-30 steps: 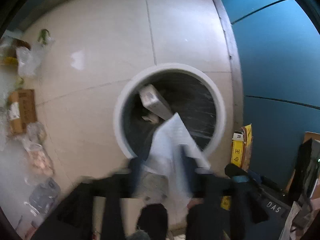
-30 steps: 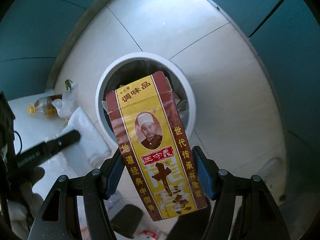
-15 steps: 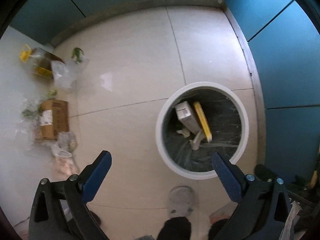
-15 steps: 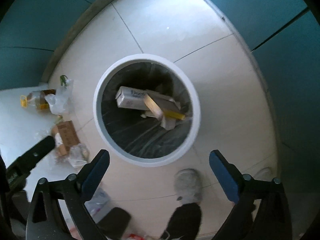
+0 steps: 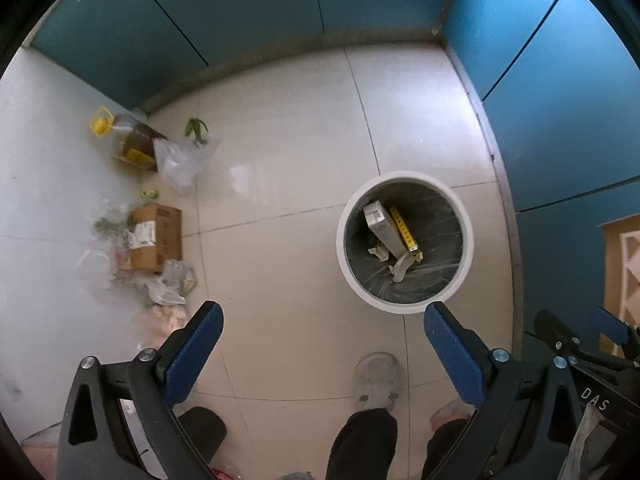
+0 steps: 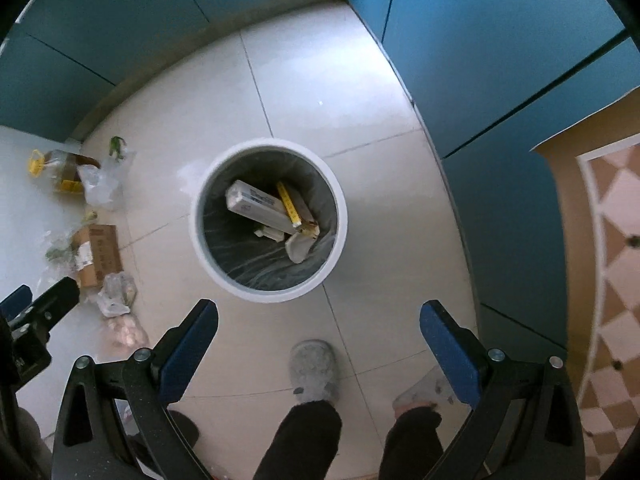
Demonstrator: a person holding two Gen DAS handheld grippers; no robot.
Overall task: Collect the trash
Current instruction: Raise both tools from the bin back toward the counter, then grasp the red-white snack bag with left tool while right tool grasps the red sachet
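We are holding both grippers, left gripper [image 5: 322, 338] and right gripper [image 6: 318, 334], spread empty above the trash bin [image 5: 405, 307], risking tearing the flimsy plastic bags [image 5: 180, 162] left of it.

I can't read the print on the boxes [image 6: 256, 204] in the bin [image 6: 208, 256]; the floor bags [image 5: 168, 284] blur together.

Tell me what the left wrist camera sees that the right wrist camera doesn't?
Only the left wrist view shows the right gripper beside it. Only the right wrist view shows the checkered mat and the left gripper at its edge. Both show the white bin with boxes inside, the brown cardboard box, the oil bottle and a grey slipper.
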